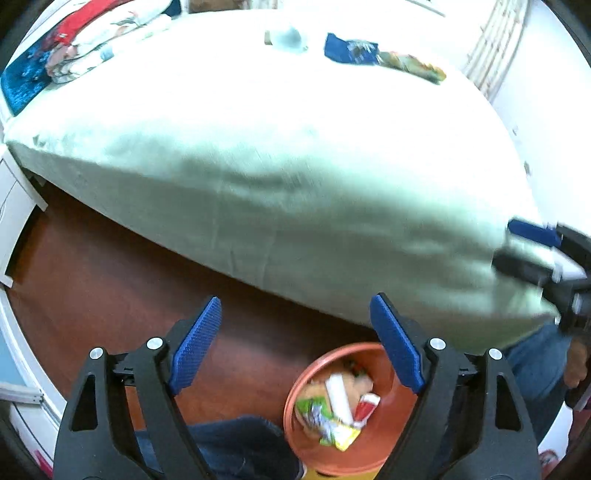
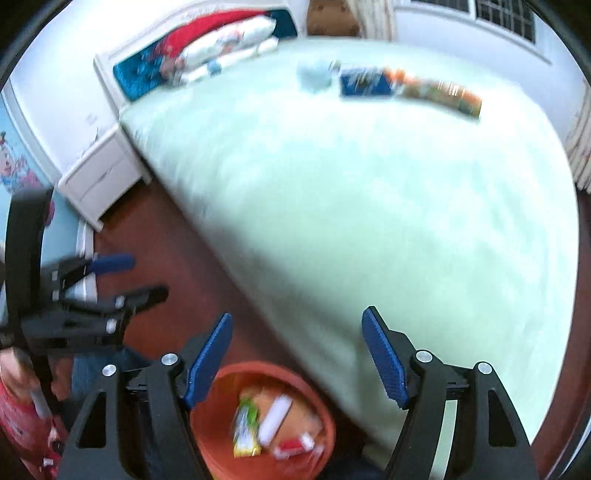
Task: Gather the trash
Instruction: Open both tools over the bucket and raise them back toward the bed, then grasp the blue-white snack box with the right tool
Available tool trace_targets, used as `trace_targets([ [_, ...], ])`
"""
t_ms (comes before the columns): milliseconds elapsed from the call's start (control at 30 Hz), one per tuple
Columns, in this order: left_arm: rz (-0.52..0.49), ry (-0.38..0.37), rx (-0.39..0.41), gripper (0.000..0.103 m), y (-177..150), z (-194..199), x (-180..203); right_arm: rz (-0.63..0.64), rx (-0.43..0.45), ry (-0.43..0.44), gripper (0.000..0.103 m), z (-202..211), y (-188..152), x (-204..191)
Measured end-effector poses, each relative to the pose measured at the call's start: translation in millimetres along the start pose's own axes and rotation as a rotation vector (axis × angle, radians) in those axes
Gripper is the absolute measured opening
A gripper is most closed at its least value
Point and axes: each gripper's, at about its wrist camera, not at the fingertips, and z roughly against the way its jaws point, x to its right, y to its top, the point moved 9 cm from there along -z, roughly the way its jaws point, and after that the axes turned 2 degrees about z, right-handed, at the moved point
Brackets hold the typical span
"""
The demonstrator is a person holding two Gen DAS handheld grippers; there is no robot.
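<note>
Both tools, left (image 1: 295,345) and right (image 2: 297,354), hang spread and empty above the orange bin (image 1: 388,454) of wrappers (image 1: 332,421) on the floor; more trash (image 2: 410,86) lies far across the bed (image 2: 369,221).

Ahead of my grippers a pale green bed (image 2: 369,206), reddish-brown floor (image 1: 110,280) beneath them, white nightstand (image 2: 99,177) far left, barred window (image 2: 506,16) beyond.
</note>
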Motion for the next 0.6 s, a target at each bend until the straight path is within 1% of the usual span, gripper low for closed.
trace_targets([
  [67, 0.018, -0.009, 0.006, 0.082, 7.0, -0.8, -1.8, 0.011, 0.056, -0.038, 0.079, -1.5, 34.6, 10.7],
  [100, 0.028, -0.015, 0.007, 0.083, 12.1, -1.9, -4.1, 0.021, 0.07, -0.049, 0.08, -3.6, 46.5, 12.3],
  [200, 0.042, -0.028, 0.004, 0.083, 19.1, -2.7, -6.7, 0.07, 0.126, -0.099, 0.084, -14.9, 98.6, 20.4],
  [267, 0.051, -0.034, 0.0, 0.083, 23.4, -4.5, -8.9, 0.092, 0.162, -0.112, 0.085, -29.2, 136.9, 28.2],
  [300, 0.054, -0.036, 0.0, 0.083, 25.5, -5.9, -11.7, 0.096, 0.172, -0.112, 0.089, -35.3, 151.8, 29.8],
  [367, 0.071, -0.043, 0.0, 0.083, 31.0, -4.2, -17.2, 0.096, 0.191, -0.123, 0.093, -56.0, 189.1, 37.2],
  [400, 0.078, -0.046, -0.001, 0.083, 33.4, -3.5, -19.5, 0.094, 0.19, -0.137, 0.094, -63.3, 199.0, 38.2],
  [467, 0.09, -0.048, -0.001, 0.083, 35.9, -3.1, -23.1, 0.083, 0.169, -0.176, 0.093, -90.9, 227.0, 48.2],
  [600, 0.114, -0.033, 0.003, 0.083, 43.4, -2.7, -36.5, 0.05, 0.118, -0.23, 0.093, -139.1, 265.4, 62.0],
])
